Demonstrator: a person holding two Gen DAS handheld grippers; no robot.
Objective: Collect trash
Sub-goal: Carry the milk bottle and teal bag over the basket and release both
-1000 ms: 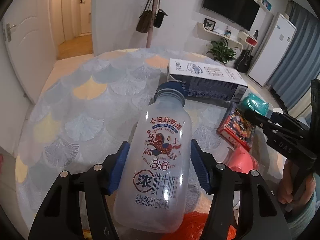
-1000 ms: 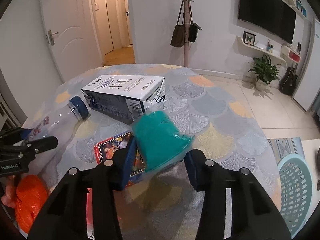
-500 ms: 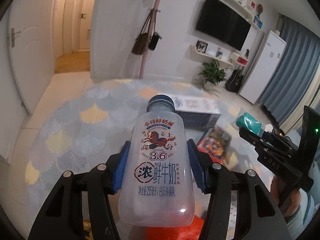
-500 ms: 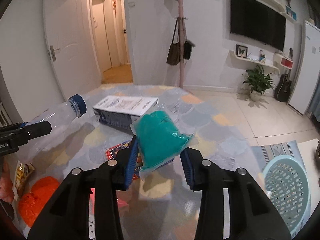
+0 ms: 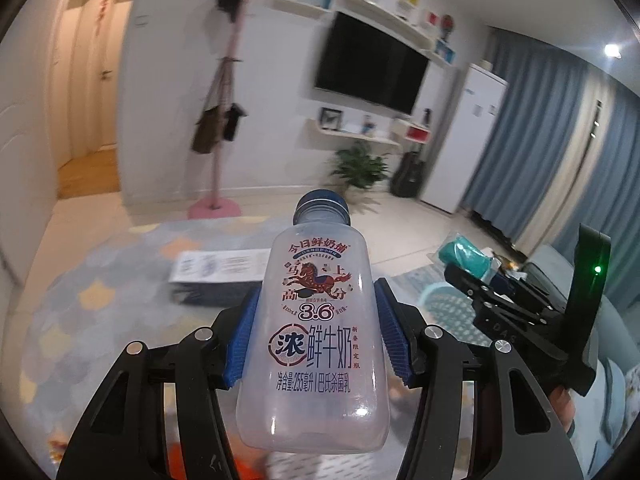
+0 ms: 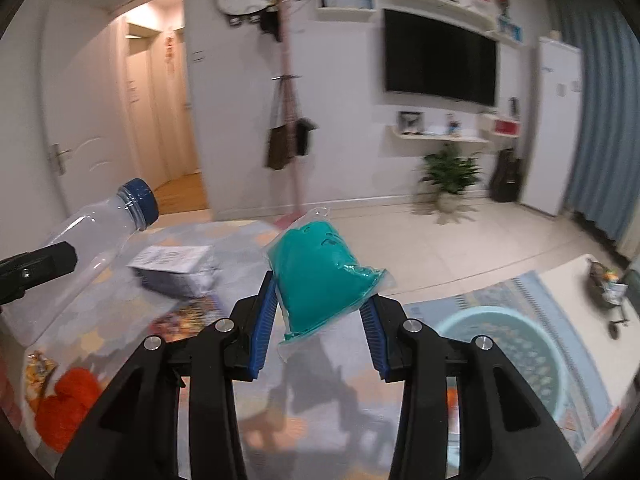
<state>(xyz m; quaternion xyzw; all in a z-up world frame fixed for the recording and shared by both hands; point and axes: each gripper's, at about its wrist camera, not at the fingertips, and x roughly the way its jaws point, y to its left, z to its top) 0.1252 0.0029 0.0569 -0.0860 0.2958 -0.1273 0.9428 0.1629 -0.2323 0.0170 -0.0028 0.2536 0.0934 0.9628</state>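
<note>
My left gripper (image 5: 318, 320) is shut on an empty clear milk bottle (image 5: 316, 344) with a blue cap and red horse label, held up above the table. My right gripper (image 6: 320, 308) is shut on a teal packet in clear wrap (image 6: 320, 276), also lifted off the table. The bottle (image 6: 92, 232) shows at the left of the right wrist view; the teal packet (image 5: 464, 254) shows at the right of the left wrist view. A pale blue mesh bin (image 6: 508, 352) stands on the floor at lower right.
On the scallop-patterned table (image 6: 240, 248) lie a dark and white carton (image 6: 176, 270), a colourful flat pack (image 6: 188, 316) and an orange bag (image 6: 68, 400). A pink coat stand (image 5: 218, 148), a plant (image 6: 448, 176) and a guitar stand beyond.
Both grippers have risen off the table with the bottle and the teal packet and tilted up, so the table has dropped low in view. The bin has come further into view.
</note>
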